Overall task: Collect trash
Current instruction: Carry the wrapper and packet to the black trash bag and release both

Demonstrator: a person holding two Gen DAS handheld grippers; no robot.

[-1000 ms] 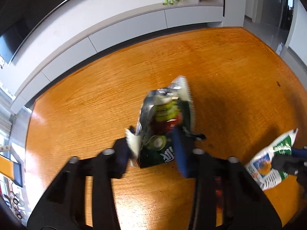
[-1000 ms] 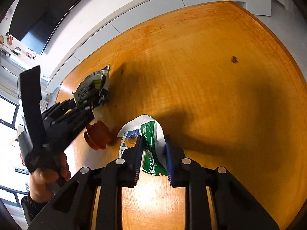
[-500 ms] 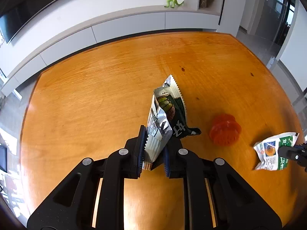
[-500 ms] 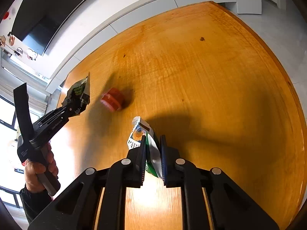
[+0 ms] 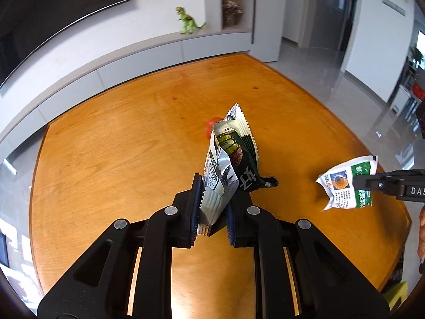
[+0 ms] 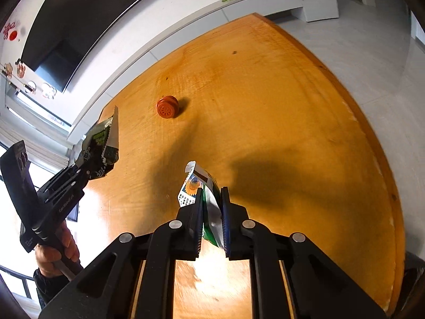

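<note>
Item one: silver-and-dark-green snack wrapper, crumpled, serrated top edge up. Its lower end sits pinched between the two blue-padded fingers of the left gripper; the jaws are drawn in narrow on it, and most of the wrapper stands out beyond the fingertips, lifted clear above the table. From the right wrist camera the same wrapper shows at the left, held up by the left gripper in the person's left hand.

Item two: white-and-green sunflower-print packet, creased. It is clamped between the fingers of the right gripper, jaws close together on its lower part, its printed upper end poking out past the tips. In the left wrist camera the packet hangs at the right, held by the dark tip of the right gripper, off the tabletop.

Item three: orange-red round cap, lying on the table on its own, well apart from both grippers; in the left wrist view it is half hidden behind the snack wrapper.

Surroundings: orange wooden table; long white cabinet along the far wall; green toy dinosaur standing on the cabinet top; dark screen on the wall above.
</note>
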